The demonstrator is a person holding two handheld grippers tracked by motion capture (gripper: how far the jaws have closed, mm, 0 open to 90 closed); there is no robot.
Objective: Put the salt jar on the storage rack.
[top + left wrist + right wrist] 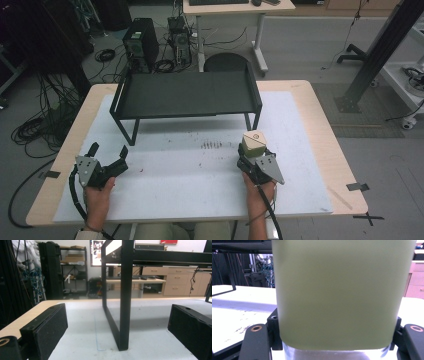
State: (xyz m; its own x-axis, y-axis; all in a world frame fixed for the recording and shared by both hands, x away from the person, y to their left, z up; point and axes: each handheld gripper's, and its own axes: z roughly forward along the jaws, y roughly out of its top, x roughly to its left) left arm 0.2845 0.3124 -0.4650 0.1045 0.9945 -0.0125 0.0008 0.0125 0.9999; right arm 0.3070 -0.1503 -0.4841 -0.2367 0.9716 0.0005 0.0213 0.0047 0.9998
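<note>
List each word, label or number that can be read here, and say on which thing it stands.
None can be read.
Carton in the right gripper: a round mark on its top, too small to read.
Wall poster in the left gripper view: print too blurred.

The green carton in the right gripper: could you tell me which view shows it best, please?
The high view: the green carton shows whole, upright in the right gripper. The right gripper view gives a blurred green wall between the jaws. The left gripper view faces the black rack.

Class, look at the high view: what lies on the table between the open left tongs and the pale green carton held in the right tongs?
Only bare white mat with faint dark specks, seen in the high view.
</note>
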